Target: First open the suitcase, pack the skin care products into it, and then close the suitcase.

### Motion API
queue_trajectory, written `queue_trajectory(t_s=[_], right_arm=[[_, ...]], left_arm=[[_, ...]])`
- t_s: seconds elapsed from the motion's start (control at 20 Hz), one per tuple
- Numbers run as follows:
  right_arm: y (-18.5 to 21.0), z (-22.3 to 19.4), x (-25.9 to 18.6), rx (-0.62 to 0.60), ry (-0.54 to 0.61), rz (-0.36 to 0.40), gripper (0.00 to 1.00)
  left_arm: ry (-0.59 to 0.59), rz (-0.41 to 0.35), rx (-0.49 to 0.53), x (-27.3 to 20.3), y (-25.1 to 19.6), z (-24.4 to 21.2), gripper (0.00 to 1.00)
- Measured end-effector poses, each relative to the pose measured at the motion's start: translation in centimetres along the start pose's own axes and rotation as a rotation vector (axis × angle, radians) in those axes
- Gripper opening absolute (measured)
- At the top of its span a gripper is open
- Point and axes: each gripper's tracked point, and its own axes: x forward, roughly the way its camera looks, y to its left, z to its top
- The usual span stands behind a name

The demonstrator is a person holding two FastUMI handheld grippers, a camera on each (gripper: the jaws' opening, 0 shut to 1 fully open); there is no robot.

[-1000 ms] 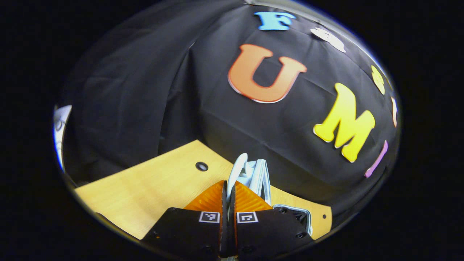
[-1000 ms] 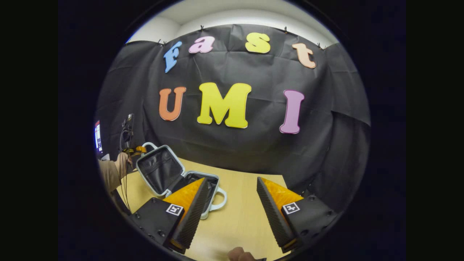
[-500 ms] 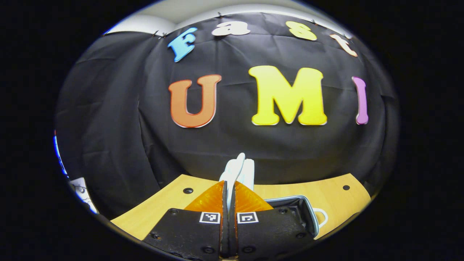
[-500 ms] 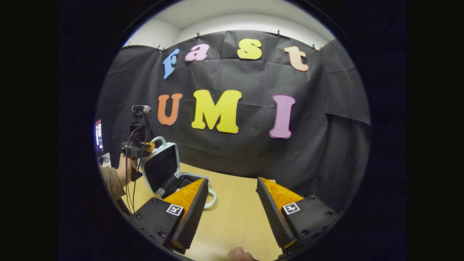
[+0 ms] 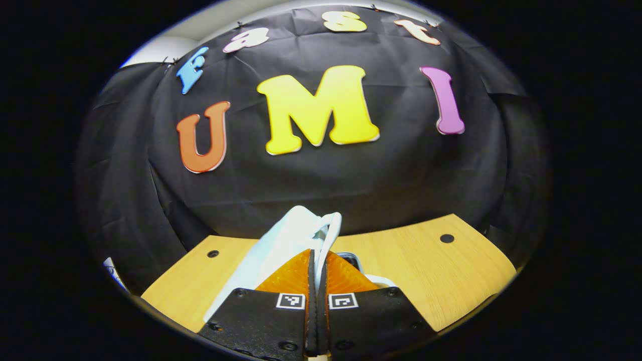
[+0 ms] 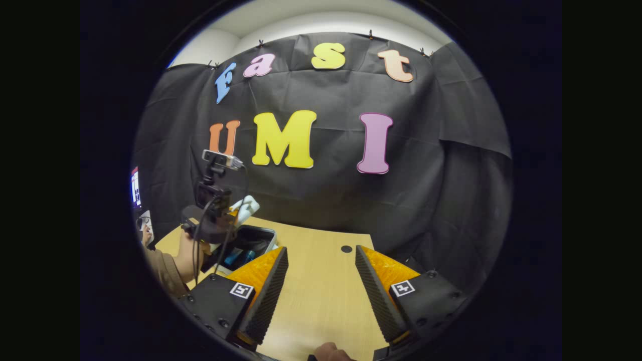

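In the left gripper view my left gripper (image 5: pixel 317 258) is shut on the edge of the pale suitcase lid (image 5: pixel 281 240), which tilts over the base rim (image 5: pixel 351 258). The right gripper view shows the suitcase (image 6: pixel 267 234) at the table's left, its lid (image 6: pixel 249 205) partly lowered, with blue skin care bottles (image 6: pixel 235 257) lying inside. The left gripper (image 6: pixel 213 223) and the hand (image 6: pixel 188 250) holding it stand at that lid. My right gripper (image 6: pixel 320 250) is open over bare table, apart from the suitcase, with nothing between its fingers.
The wooden table (image 6: pixel 321 296) has a small dark hole (image 6: pixel 346 248) beyond my right fingertips and two more holes (image 5: pixel 446 238) in the left gripper view. A screen (image 6: pixel 135 188) glows at the far left. A fingertip (image 6: pixel 331 350) shows at the bottom edge.
The left gripper has swung the lid from wide open, up and over toward the base. The right gripper stayed open and shifted only slightly.
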Motion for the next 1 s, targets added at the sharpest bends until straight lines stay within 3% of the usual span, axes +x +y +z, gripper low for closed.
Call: queue_trajectory(t_s=[0.25, 0.6, 0.7, 0.8, 0.85, 1.0], right_arm=[[-3.1, -2.9, -0.2, 0.009, 0.046, -0.022, 0.81], [-6.6, -5.2, 0.3, 0.053, 0.098, -0.078, 0.81], [-6.7, -5.5, 0.5, 0.064, 0.108, -0.080, 0.81], [-6.8, -5.6, 0.6, 0.056, 0.105, -0.085, 0.81], [-6.8, -5.4, 0.7, 0.038, 0.102, -0.090, 0.81], [-5.9, -4.8, 0.6, 0.016, 0.093, -0.099, 0.81]], left_arm=[[0.091, -0.019, 0.066, 2.3, -5.3, -4.6, 0.03], [0.201, -0.044, 0.130, 3.9, -8.4, -9.3, 0.09], [0.216, -0.068, 0.126, 4.2, -9.3, -9.6, 0.24], [0.229, -0.092, 0.126, 3.7, -10.0, -9.8, 0.31], [0.224, -0.101, 0.098, 3.1, -10.1, -9.3, 0.52], [0.152, -0.112, -0.025, 1.3, -9.0, -5.3, 0.67]])
